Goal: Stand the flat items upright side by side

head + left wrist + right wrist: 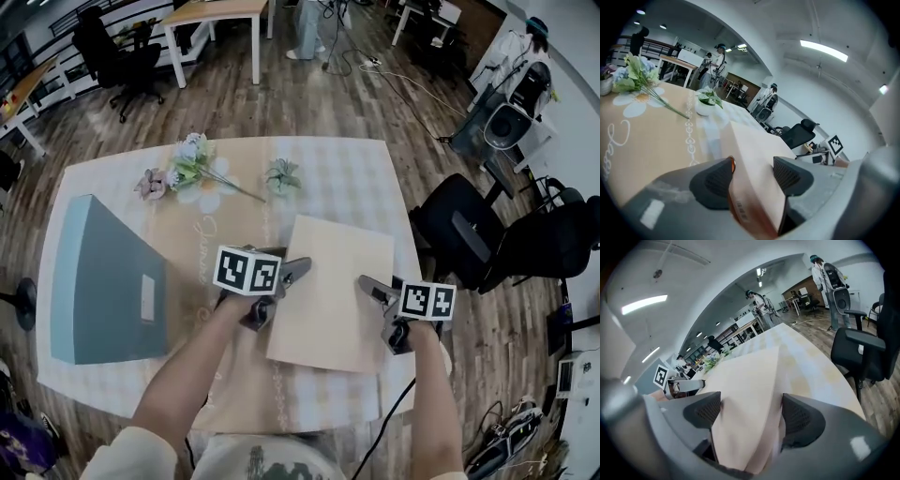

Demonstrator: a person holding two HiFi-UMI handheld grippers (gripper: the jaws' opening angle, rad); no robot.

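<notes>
Pre-grasp on flat beige box [333, 281].
My left hand-held gripper [281, 286] and right hand-held gripper [380, 307] straddle its edges, unclamped; next: clamp, tip upright.

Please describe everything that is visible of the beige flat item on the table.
The beige flat item is a thin, plain rectangle that looks like cardboard, with a small label on its left edge. It lies flat on the table, slightly turned. Its left edge lies between the open jaws of the left gripper, its right edge between those of the right gripper. Neither visibly clamps it.
</notes>
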